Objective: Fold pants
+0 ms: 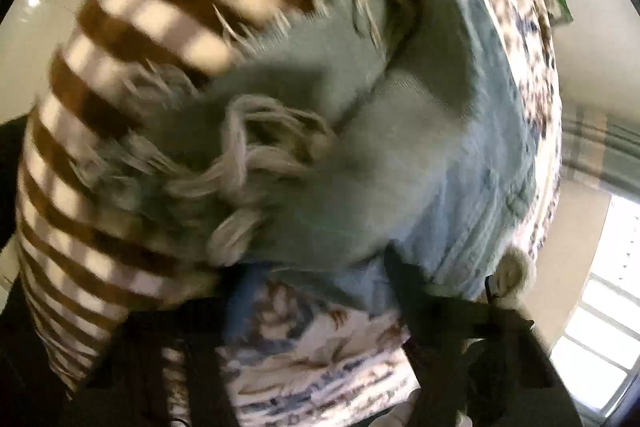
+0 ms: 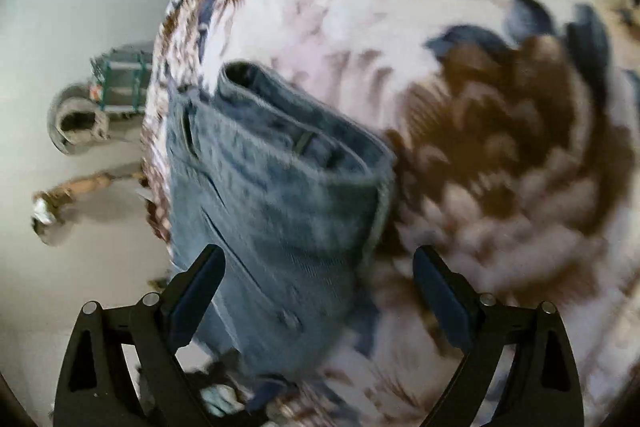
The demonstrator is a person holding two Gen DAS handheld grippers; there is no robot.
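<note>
Light blue jeans (image 2: 280, 195) lie folded on a floral bedspread (image 2: 500, 147), waistband end toward my right gripper (image 2: 320, 267). That gripper is open, its fingers (image 2: 200, 279) either side of the waistband, not clamped. In the left wrist view the jeans (image 1: 420, 155) fill the middle, with frayed white threads at the leg hem (image 1: 256, 155) close to the camera. My left gripper (image 1: 312, 311) is dark and blurred at the bottom; one finger (image 1: 404, 279) lies against the denim edge. Whether it holds the cloth is unclear.
A brown and white striped pillow or blanket (image 1: 120, 67) lies beside the jeans. Pale floor (image 2: 80, 7) runs along the bed's edge with a green cart (image 2: 120, 79), a round grey object (image 2: 76, 119) and a window (image 1: 600, 327).
</note>
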